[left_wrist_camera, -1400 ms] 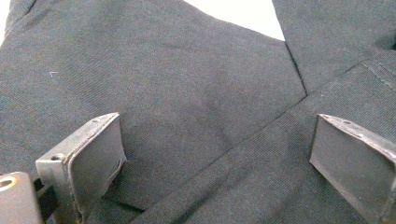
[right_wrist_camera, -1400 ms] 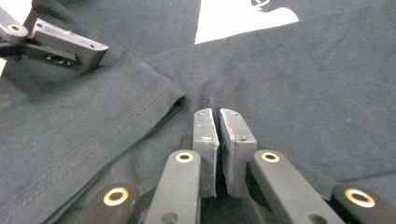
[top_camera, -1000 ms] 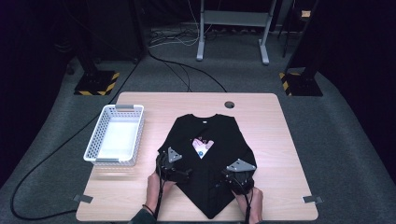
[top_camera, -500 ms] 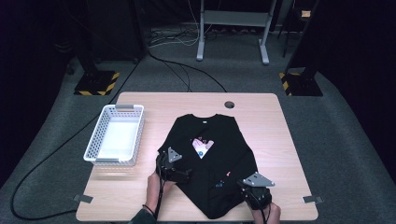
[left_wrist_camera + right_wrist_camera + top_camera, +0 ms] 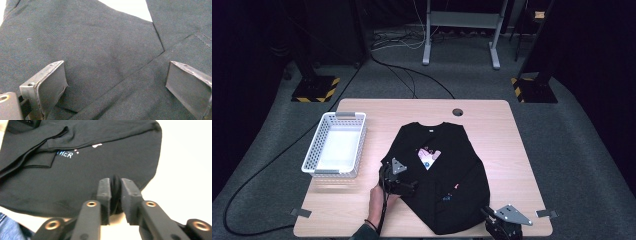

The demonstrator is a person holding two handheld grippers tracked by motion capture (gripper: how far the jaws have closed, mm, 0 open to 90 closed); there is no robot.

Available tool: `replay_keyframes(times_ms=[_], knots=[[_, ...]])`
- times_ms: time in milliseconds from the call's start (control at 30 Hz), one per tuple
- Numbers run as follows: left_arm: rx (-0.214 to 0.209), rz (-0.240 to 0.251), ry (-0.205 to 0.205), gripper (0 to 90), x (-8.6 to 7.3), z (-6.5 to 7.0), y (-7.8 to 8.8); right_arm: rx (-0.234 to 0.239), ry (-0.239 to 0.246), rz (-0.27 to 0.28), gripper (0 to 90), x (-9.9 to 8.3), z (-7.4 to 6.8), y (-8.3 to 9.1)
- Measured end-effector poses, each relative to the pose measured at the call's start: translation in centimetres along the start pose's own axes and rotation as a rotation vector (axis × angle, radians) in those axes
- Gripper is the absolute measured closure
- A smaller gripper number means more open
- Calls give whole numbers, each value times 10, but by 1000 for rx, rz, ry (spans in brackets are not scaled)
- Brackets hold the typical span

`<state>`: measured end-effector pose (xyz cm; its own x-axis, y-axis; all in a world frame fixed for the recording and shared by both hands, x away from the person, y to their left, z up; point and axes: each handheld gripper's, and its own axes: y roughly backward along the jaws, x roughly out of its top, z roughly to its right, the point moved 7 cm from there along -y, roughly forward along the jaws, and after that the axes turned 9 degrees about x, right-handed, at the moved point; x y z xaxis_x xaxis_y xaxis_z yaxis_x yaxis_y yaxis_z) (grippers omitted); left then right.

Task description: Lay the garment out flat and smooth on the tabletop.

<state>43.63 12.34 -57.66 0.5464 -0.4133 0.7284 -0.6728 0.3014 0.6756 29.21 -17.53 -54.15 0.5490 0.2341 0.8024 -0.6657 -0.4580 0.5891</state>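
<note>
High view: pale wooden rectangular worktop (image 5: 362, 220) on grey carpet, with a round cable hole near its far edge. A white perforated plastic basket (image 5: 335, 145) stands on the worktop's left half, nothing visible inside. A black cotton T-shirt (image 5: 447, 170) with a small pink-and-white chest print lies spread at the centre, neck toward the far edge, sides folded inward so the body tapers toward the near edge. The left tongs (image 5: 404, 186) rest at the shirt's left edge, a hand (image 5: 377, 200) behind them and a cable trailing toward the near edge. The right tongs (image 5: 488, 216) sit at the shirt's near right corner, by the worktop's front edge, topped by a grey three-cornered plate. From this height neither pair's spread can be read.

Left gripper view: the left tongs (image 5: 115, 85) are spread wide, one pad (image 5: 50, 85) at each side, with flat black fabric (image 5: 100, 50) between and beneath them and nothing pinched. Two overlapping layers of cloth meet in a diagonal fold line; a stitched hem shows at upper right, bright worktop beyond.

Right gripper view: the right tongs (image 5: 115, 192) are pressed together on a bunched fold of the shirt's edge (image 5: 115, 182), the cloth squeezed between the pads. White lettering ending "HER" (image 5: 65, 154) is printed on the fabric, beside a folded sleeve. Bare worktop (image 5: 185, 170) lies to the right; blue denim shows at the lower left corner.
</note>
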Motion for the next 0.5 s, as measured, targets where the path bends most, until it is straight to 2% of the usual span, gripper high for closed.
replay_keyframes(times_ms=[133,167,233,400,500], knots=[[0,1,1,35,0,0,0,-28,-3,8,578,-3,5,18],[0,0,0,34,0,0,0,-40,-11,3,532,-5,9,19],[0,1,0,35,0,0,0,-48,-35,-5,496,-10,15,19],[0,0,1,34,0,0,0,-71,-50,-57,340,-14,31,-2],[1,0,1,34,0,0,0,-61,-25,-78,274,-11,37,-17]])
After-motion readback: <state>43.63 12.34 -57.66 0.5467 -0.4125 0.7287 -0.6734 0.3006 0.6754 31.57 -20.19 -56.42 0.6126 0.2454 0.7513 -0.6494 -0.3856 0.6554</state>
